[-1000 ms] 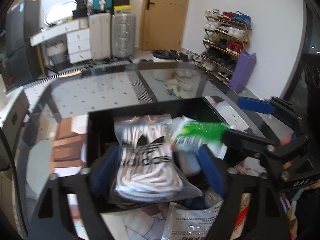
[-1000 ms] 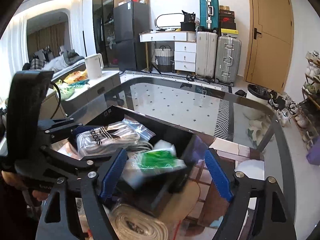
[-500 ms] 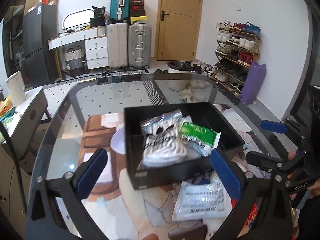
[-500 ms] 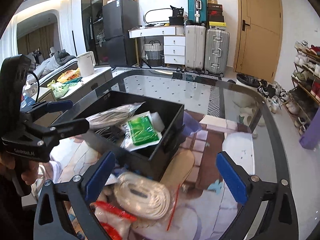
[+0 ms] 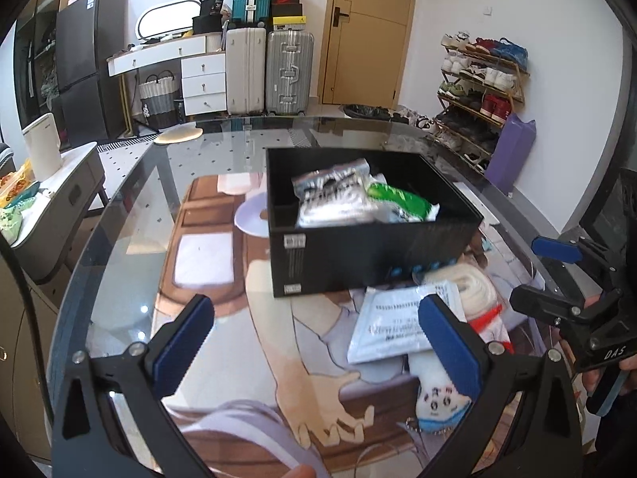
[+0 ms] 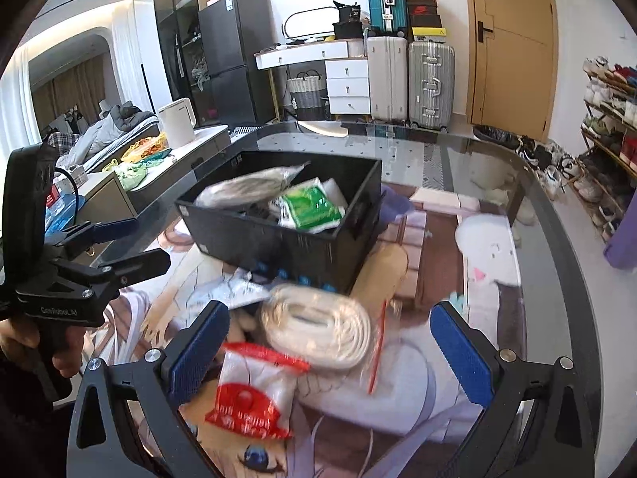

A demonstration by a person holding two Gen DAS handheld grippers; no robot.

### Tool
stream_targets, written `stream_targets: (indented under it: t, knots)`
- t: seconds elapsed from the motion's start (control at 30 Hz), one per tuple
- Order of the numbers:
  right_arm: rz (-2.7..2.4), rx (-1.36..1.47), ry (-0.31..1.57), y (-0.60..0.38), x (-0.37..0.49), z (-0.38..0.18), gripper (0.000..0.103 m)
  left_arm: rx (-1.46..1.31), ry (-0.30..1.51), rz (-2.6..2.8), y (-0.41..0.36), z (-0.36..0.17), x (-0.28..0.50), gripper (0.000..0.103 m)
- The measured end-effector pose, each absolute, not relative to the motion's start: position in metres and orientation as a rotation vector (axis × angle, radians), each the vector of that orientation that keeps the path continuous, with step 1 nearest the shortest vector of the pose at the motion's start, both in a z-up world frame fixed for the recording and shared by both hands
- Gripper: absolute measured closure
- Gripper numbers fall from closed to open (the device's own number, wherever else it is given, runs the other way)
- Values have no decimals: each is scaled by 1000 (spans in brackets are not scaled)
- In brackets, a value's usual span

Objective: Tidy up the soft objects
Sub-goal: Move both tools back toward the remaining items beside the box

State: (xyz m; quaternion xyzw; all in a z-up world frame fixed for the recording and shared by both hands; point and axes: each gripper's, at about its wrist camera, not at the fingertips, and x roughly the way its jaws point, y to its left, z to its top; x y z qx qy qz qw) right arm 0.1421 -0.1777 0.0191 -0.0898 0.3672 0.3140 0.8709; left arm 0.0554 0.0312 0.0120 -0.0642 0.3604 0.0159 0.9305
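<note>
A black box [image 5: 370,257] [image 6: 278,247] stands on the glass table and holds a clear bag of white socks [image 5: 332,199] [image 6: 251,187] and a green-and-white packet [image 5: 402,201] [image 6: 310,205]. In front of it lie a flat white packet [image 5: 394,322], a bagged white coil [image 6: 318,328] [image 5: 477,294] and a red-and-white packet [image 6: 251,394]. My left gripper [image 5: 314,342] is open and empty, back from the box. My right gripper [image 6: 326,352] is open and empty, above the coil and red packet.
The table [image 5: 131,263] has a printed mat under the glass and a rounded edge. A small white plush [image 5: 438,394] lies near the front. A side cabinet with a kettle [image 6: 177,121] stands left; a shoe rack [image 5: 477,79] stands right.
Both grippers have let go of their bags in the box, opened wide and pulled back toward me. The socks and green packet now lie in the box.
</note>
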Motion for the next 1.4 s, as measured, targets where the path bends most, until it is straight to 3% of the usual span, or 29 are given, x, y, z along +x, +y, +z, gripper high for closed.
stream_targets:
  t: [0.73,1.4]
  knots:
    - [760,-166,793,-184,119,-2,0,-121,734,-6,8,-1,34,0]
    - [679,-336,884,-170,122,-33,0,-77,748,-6,1,-2,28,0]
